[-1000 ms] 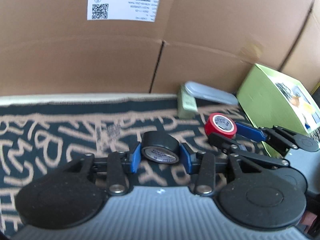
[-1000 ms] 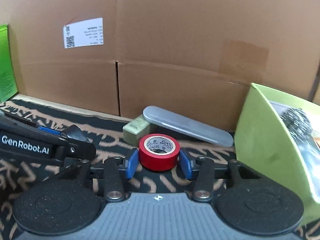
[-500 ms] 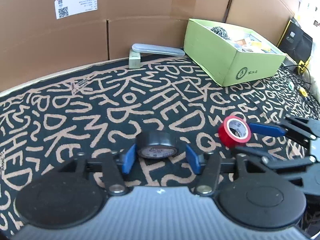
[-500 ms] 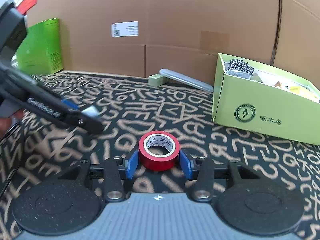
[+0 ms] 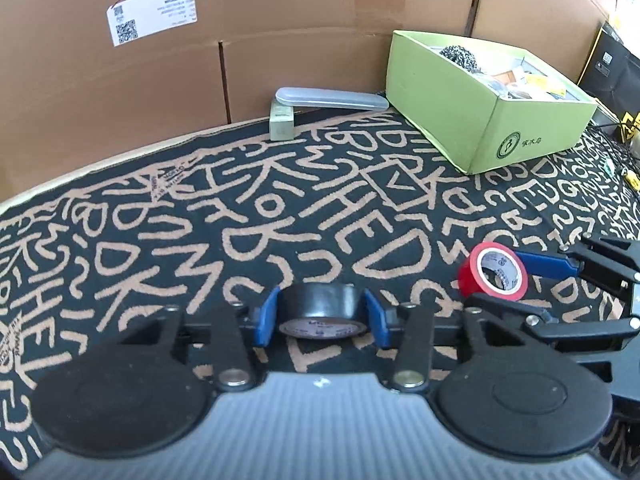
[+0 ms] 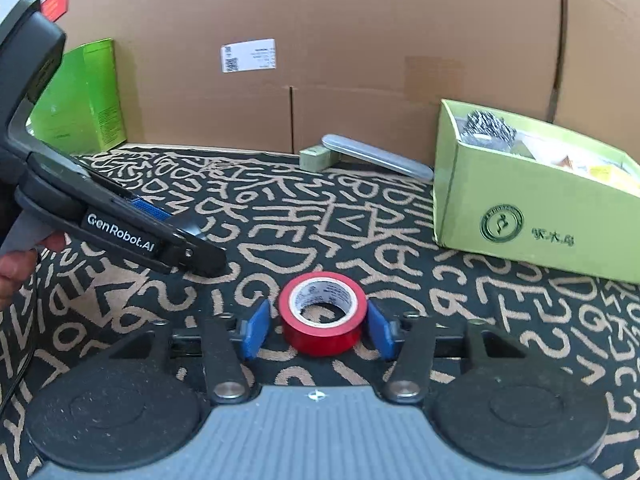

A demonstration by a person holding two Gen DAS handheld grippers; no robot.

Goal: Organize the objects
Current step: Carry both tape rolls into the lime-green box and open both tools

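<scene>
Mid-rug (image 5: 280, 208), left hand-held gripper (image 5: 320, 316) just closing onto black tape (image 5: 322, 304), right hand-held gripper (image 6: 318, 326) clamping red tape (image 6: 322, 312), open carpet ahead.

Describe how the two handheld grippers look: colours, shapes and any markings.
Both look alike. The left gripper has blue pads on black linkage bars with silver pivot pins, two round black discs and a ribbed grey body. The right gripper matches it. In the right wrist view, the left one's black side shows white lettering "GenRobot.AI".
</scene>
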